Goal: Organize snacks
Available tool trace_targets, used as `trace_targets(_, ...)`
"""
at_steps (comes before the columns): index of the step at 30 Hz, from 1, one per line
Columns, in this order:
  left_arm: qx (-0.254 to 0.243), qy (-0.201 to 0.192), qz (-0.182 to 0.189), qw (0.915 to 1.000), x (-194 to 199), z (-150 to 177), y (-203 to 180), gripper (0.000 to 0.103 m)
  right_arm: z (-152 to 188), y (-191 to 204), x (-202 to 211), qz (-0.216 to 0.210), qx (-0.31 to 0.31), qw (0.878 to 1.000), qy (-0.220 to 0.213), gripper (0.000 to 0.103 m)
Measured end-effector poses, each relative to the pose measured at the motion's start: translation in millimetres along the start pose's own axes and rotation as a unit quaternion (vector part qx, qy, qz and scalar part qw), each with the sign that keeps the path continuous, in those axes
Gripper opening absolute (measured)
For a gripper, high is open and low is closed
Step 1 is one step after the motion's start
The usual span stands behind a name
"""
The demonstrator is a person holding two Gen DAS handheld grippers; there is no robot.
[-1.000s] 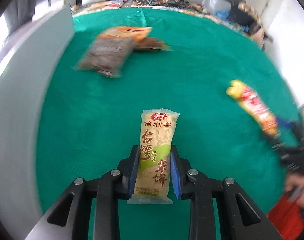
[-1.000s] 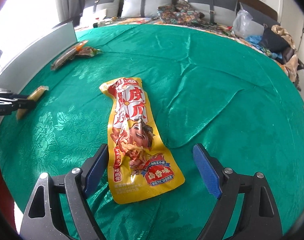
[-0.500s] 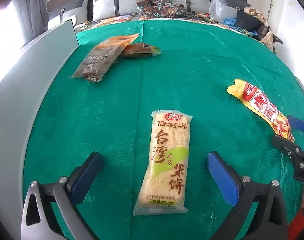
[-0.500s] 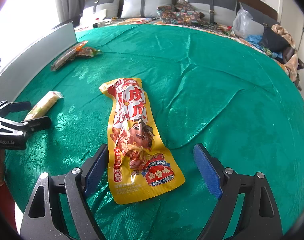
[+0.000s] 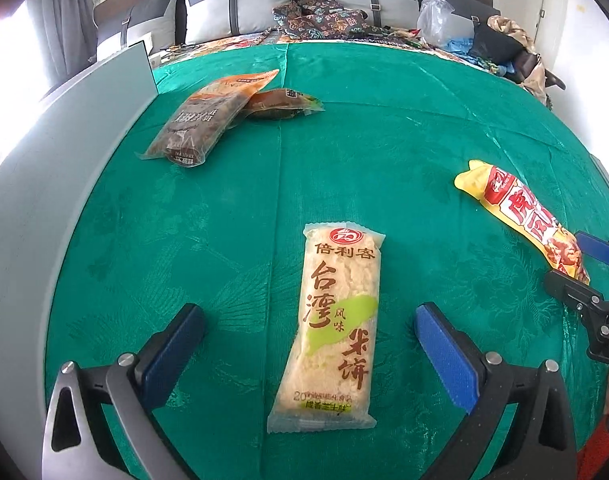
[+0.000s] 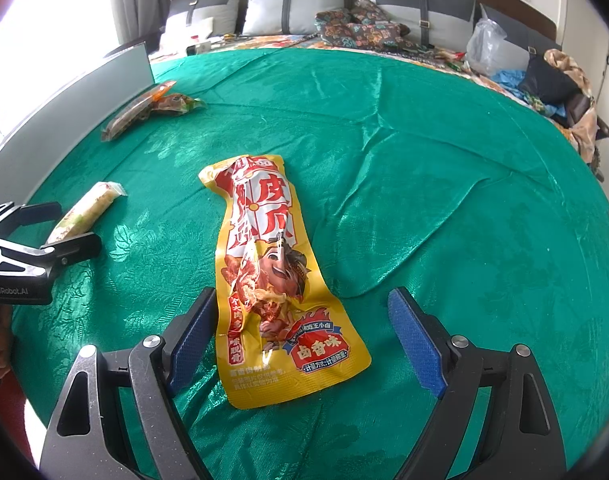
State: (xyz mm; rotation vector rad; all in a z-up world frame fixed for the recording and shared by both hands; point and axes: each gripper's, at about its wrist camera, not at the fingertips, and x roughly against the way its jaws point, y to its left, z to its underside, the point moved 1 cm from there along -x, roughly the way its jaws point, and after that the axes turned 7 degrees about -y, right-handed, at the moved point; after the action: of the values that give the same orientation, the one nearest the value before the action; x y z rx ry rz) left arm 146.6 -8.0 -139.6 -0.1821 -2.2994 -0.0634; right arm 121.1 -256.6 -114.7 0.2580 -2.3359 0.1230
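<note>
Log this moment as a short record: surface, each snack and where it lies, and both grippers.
surface: green cloth
rice cracker pack: flat on the cloth, between the open fingers of the left gripper, untouched
yellow pouch: flat on the cloth, between the open fingers of the right gripper
brown pack: far left, by the grey panel
small dark pack: beside the brown pack, touching it
background: pillows
</note>
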Motion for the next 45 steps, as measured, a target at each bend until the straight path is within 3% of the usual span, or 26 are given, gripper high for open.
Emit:
trace_targets(28,0.0,-0.001,0.0,1.0,0,1,0,0.103,0,2,-2,0.0,0.003,1.0,0.003,0.089)
trace_targets(32,0.0,-0.001,0.0,1.0,0,1,1,0.103,-1,-4,-2,-0.031,0.041,0.998,0.025,0.087)
trace_targets(35,0.0,-0.001,0.0,1.0,0,1,1,0.103,2,-24,17,-0.024,0.038,0.999,-0.01,0.087)
trace_targets(39,0.0,-0.001,-0.001,1.0,-1,-1,1,0.103,-1,-59,37,-0.04,-0.021,0.998,-0.054,0.087)
trace_targets(42,0.0,-0.002,-0.001,1.0,-1,-1,1,0.103,-7,-90,28,-0.007,-0.06,0.997,-0.054,0.087)
trace_targets(45,0.0,-0.002,-0.001,1.0,-1,-1,1,0.103,-12,-123,-4,0.086,-0.093,0.992,-0.011,0.087)
